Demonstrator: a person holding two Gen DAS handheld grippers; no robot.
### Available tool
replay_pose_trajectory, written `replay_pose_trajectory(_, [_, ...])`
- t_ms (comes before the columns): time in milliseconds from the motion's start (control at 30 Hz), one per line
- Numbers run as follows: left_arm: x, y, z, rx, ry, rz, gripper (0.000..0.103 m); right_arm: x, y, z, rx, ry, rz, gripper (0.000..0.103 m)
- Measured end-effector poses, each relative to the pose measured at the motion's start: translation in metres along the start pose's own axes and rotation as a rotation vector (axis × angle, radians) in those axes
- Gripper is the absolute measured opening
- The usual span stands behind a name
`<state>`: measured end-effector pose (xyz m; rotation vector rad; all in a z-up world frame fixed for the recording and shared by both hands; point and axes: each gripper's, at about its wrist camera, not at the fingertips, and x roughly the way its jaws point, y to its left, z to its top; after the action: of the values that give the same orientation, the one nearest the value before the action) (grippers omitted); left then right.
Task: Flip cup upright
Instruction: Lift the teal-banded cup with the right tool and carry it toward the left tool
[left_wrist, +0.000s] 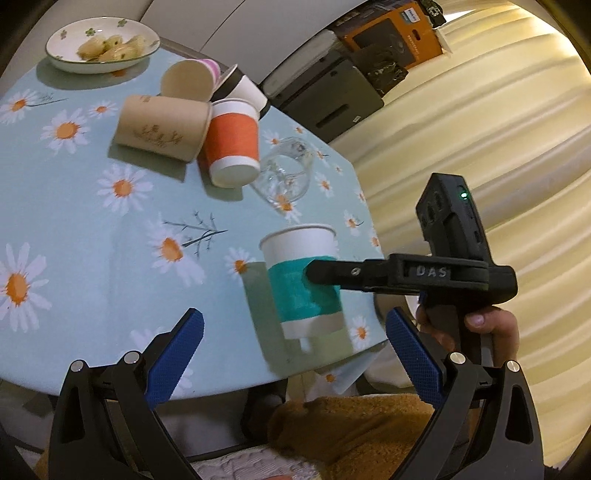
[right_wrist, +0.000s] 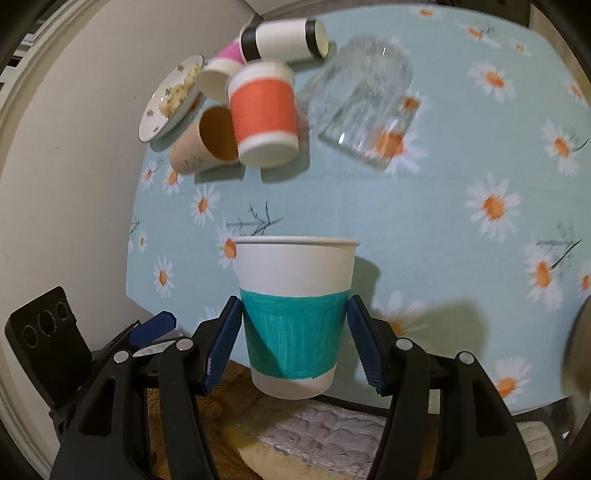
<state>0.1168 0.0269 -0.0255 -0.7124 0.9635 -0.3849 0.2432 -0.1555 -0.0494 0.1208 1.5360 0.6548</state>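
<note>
Holding: the teal-banded paper cup (right_wrist: 295, 317) sits mouth-up between the blue pads of the right gripper (right_wrist: 295, 339), one pad on each side of the teal band, closed against the wall.
Cup position: near edge of the table (left_wrist: 92, 295), on its right-hand side; in the left wrist view the cup (left_wrist: 303, 284) seems to hang just above the daisy-print cloth, its base casting a shadow below it, though whether it touches I cannot tell.
Cup attitude: upright or very nearly so, rim level, base down.
Step in hand: by my judgement the turn itself is done for this cup and what remains is setting it down.
Next move: lower until the base meets the cloth flat, well in from the table edge, then spread the pads enough to clear the wall without dragging the light paper cup sideways.
Left gripper: the left gripper (left_wrist: 291, 369) has its pads spread wide with nothing between them, hovering at the near edge beside the cup.
Farther off: an orange-banded paper cup (left_wrist: 232, 144) and a clear glass (left_wrist: 286, 173) both stand mouth-down; a kraft paper cup (left_wrist: 162, 127), a pink-banded cup (left_wrist: 192, 79) and a white cup with black bands (right_wrist: 284, 38) lie on their sides in a cluster.
Far left: a floral dish of food (left_wrist: 101, 46).
Likely after: those other cups still need righting.
</note>
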Motion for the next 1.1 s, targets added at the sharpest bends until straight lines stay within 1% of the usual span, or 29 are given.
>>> replay_pose_trajectory(67, [0.001,0.001,-0.001,0.002,0.003,0.010,0.096,0.007,0.000,-0.001,0.006,0.013,0.007,0.059])
replay_pose_trajectory(300, [0.001,0.008,-0.005,-0.003,0.010,0.008,0.096,0.017,0.000,-0.004,0.012,0.033,0.023,0.060])
replay_pose_trajectory(467, [0.004,0.010,-0.007,-0.006,0.014,0.014,0.096,0.015,-0.001,-0.005,0.013,0.034,0.018,0.062])
replay_pose_trajectory(633, [0.005,0.009,-0.009,-0.004,0.017,0.013,0.096,0.014,-0.002,-0.004,0.020,0.033,0.022,0.068])
replay_pose_trajectory(967, [0.005,0.008,-0.010,0.002,0.015,0.022,0.096,0.001,-0.009,-0.008,0.033,0.017,0.029,0.068])
replay_pose_trajectory(1100, [0.011,0.012,-0.005,-0.006,0.025,0.055,0.096,-0.011,-0.019,-0.013,0.054,-0.006,0.042,0.068])
